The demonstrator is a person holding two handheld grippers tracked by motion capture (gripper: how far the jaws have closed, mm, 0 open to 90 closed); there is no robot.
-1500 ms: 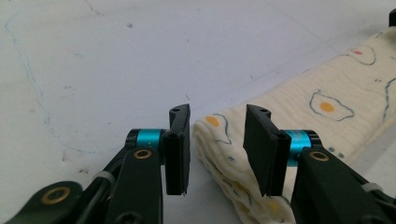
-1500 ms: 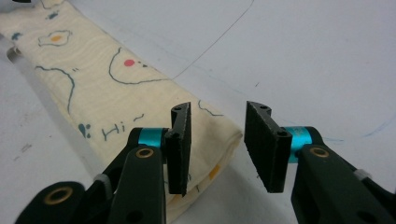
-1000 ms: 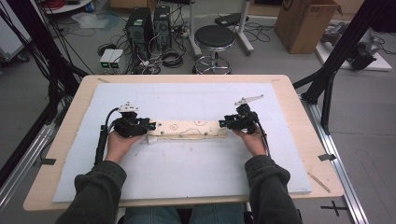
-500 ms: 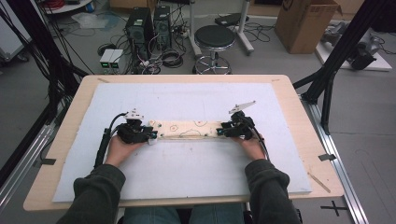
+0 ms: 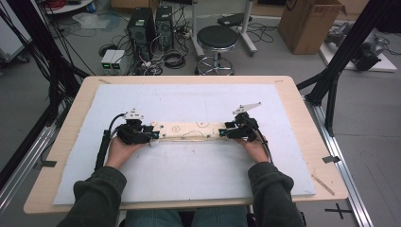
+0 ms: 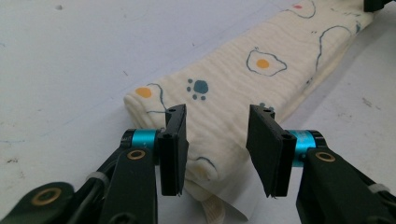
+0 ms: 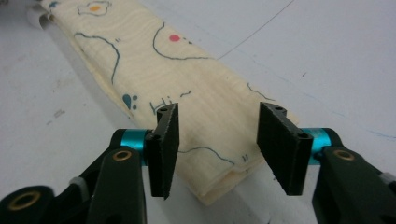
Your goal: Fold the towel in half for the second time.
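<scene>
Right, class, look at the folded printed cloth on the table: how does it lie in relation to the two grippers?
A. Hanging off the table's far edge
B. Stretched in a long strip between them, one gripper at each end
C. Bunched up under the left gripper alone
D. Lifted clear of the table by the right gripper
B: the folded cloth lies flat as a long strip, with the left gripper at one end and the right gripper at the other, both with jaws open.
</scene>
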